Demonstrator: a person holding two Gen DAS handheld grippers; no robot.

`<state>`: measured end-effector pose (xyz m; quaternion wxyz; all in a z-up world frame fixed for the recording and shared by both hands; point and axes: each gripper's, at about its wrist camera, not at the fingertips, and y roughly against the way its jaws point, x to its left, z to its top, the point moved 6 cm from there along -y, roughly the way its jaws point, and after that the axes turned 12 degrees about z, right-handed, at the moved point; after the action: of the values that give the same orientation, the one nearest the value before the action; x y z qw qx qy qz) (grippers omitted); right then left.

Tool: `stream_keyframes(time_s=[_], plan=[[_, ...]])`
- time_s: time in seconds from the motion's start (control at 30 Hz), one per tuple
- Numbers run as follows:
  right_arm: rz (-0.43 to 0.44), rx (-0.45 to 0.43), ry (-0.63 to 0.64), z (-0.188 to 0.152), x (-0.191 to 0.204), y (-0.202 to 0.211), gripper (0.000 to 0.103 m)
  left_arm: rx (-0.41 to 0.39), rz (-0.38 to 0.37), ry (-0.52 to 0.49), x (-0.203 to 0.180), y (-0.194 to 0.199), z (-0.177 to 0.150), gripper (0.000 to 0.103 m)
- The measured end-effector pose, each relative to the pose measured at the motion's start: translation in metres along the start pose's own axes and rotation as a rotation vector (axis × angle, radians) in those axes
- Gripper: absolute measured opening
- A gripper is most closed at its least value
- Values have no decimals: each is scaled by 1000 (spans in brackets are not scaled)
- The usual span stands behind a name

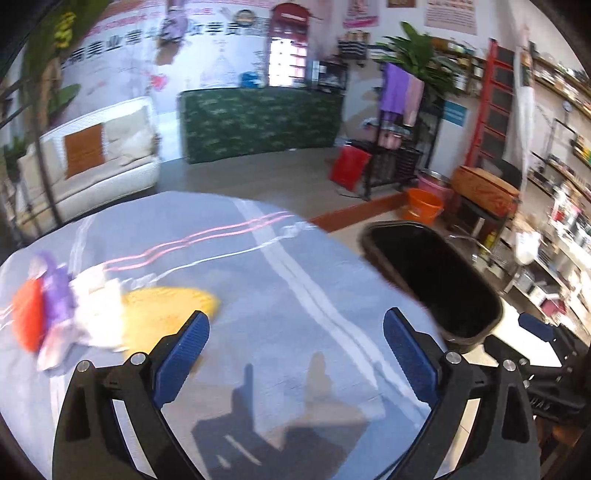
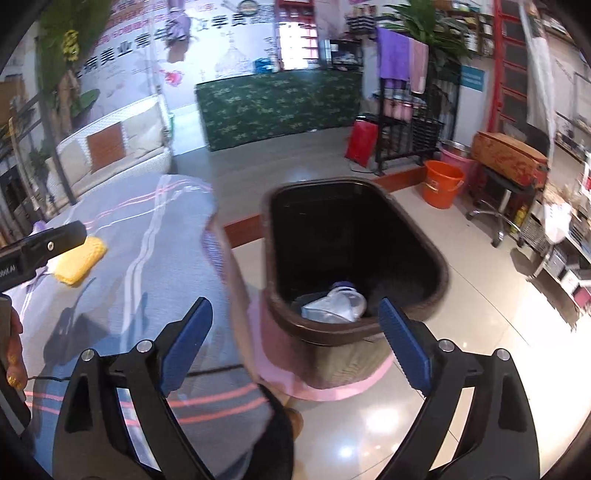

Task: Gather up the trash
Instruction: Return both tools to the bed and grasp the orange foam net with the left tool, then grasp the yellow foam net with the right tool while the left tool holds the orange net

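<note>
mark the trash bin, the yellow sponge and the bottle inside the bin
trash bin (image 2: 441, 275): right wrist view, right rim
yellow sponge (image 1: 166, 306): left wrist view, top face
bottle (image 2: 334, 304): right wrist view, clear body

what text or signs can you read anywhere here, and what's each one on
"美业常", partly legible large characters on the white wall banner behind the cream sofa; neighbouring characters are too blurred to read.
"次季员", uncertain, on the same banner beside its round logo.
Blue wall sign beside the black rack: lettering too small to read.
Pink and white wall posters: text blurred, unreadable.
White lettering on the black left claw arm: cut off, unreadable.
</note>
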<state>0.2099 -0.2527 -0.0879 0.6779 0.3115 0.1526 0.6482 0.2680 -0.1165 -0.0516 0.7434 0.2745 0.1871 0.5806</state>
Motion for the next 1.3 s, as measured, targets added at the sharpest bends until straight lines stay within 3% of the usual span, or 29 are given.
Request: stream_keyframes(time_s=[0.27, 0.5, 0.57, 0.73, 1.03, 1.2, 1.23, 1.3], plan=[[129, 49, 93, 13, 65, -18, 90, 14, 161, 106, 96, 17, -21, 94], [255, 98, 146, 19, 119, -32, 90, 49, 337, 110, 186, 16, -34, 94], [284, 109, 153, 21, 132, -36, 90, 68, 376, 118, 210, 11, -36, 89], [323, 123, 186, 20, 164, -38, 90, 125, 361, 168, 254, -17, -30, 82], [339, 161, 244, 13, 187, -39, 90, 158, 340, 151, 263, -44, -27, 72], [372, 177, 263, 13, 201, -41, 90, 173, 335, 161, 269, -48, -31, 41], [385, 182, 266, 14, 205, -42, 90, 170, 336, 164, 270, -46, -32, 30], [417, 193, 275, 14, 218, -47, 90, 162, 339, 178, 273, -42, -32, 23]])
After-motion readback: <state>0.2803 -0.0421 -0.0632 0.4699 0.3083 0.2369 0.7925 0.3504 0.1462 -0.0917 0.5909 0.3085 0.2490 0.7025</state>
